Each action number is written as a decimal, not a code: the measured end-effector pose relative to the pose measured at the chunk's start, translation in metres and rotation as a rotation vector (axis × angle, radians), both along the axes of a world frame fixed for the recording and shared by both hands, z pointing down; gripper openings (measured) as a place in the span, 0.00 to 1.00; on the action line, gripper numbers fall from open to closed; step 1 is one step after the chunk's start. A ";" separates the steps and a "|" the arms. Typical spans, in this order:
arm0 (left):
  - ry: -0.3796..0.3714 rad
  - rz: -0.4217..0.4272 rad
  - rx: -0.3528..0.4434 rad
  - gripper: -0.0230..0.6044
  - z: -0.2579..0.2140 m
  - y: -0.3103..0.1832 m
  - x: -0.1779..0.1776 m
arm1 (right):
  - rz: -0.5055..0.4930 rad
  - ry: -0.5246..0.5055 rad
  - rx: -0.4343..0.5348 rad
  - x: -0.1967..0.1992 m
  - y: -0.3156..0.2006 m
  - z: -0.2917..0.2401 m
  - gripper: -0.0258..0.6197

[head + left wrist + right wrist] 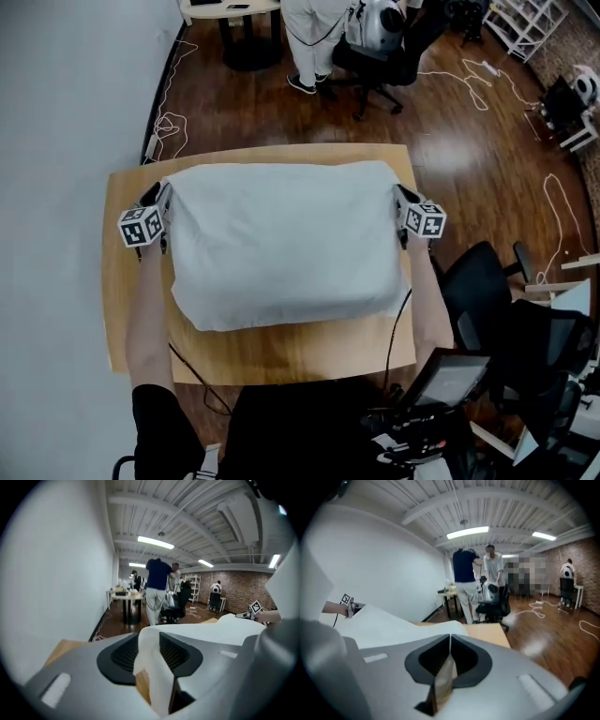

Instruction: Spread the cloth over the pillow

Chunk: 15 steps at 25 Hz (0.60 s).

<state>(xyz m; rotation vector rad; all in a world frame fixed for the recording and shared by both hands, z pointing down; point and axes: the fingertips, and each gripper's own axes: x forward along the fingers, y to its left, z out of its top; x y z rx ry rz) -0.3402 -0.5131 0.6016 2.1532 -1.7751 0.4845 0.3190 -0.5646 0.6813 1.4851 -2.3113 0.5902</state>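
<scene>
A white cloth [286, 244] lies spread over the pillow on the wooden table [281, 352]; the pillow itself is hidden beneath it and shows only as a bulge. My left gripper [161, 202] is at the cloth's far left corner. In the left gripper view its jaws [150, 648] stand apart, and a fold of cloth [152, 667] hangs loosely between them. At the far right corner is my right gripper [403, 199]. In the right gripper view, that gripper [449, 656] is shut on a thin edge of the cloth [393, 620].
A white wall runs along the table's left side. A black office chair [478, 281] and a tablet-like device [450, 380] stand to the near right. Behind the table are two people [314, 37], another chair, a dark round table [234, 14] and cables on the floor.
</scene>
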 end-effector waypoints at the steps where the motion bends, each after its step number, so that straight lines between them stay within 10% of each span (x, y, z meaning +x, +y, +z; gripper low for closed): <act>1: 0.013 0.013 -0.063 0.28 0.027 0.007 -0.001 | -0.010 0.006 -0.065 -0.001 0.001 0.023 0.09; 6: 0.104 0.009 -0.186 0.50 0.091 0.078 -0.021 | 0.076 -0.082 -0.174 0.044 0.031 0.055 0.42; 15: 0.409 0.233 -0.155 0.50 0.065 0.247 -0.018 | 0.264 -0.287 -0.078 0.142 0.188 -0.011 0.42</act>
